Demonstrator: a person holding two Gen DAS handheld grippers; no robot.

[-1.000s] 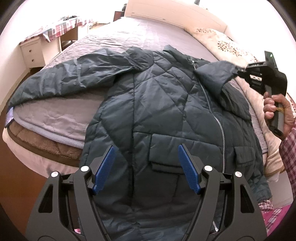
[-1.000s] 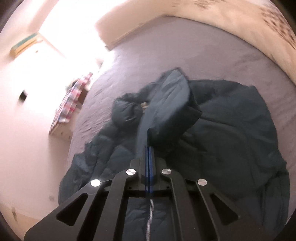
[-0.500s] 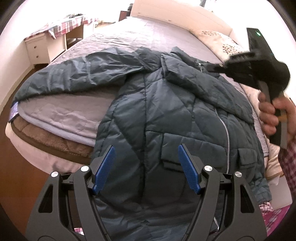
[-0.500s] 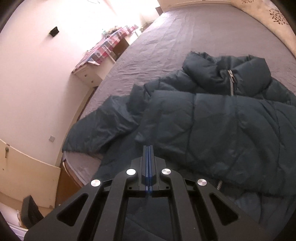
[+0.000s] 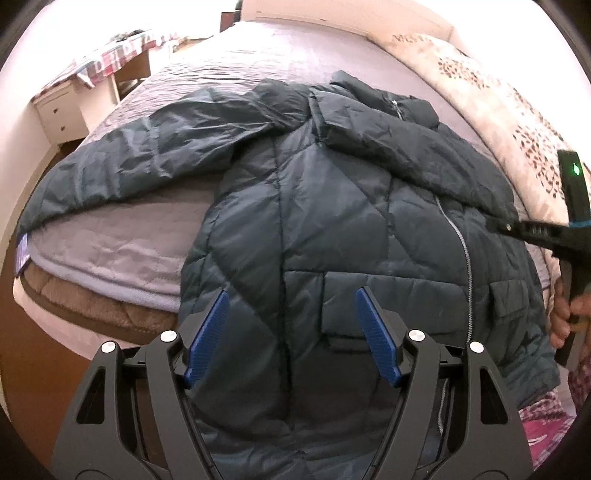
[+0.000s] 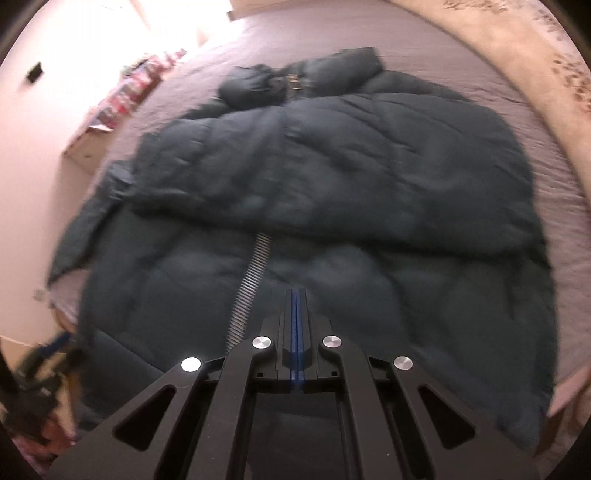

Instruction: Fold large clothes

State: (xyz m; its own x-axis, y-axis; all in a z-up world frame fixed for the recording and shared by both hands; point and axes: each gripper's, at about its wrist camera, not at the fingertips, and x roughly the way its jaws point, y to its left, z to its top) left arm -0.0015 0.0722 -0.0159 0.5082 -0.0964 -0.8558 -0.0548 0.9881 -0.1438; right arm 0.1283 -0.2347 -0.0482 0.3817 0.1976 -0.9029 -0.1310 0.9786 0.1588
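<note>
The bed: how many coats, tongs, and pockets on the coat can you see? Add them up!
Coats: 1, the dark coat on the bed.
Tongs: 2, the left tongs and right tongs.
Pockets: 2, a middle pocket and a side pocket.
Total: 5

We see the jacket (image 5: 332, 229) lying on the bed (image 5: 258, 55), hem at the near edge, collar toward the headboard (image 5: 332, 14); one sleeve stretches left, the other lies folded across its chest
</note>
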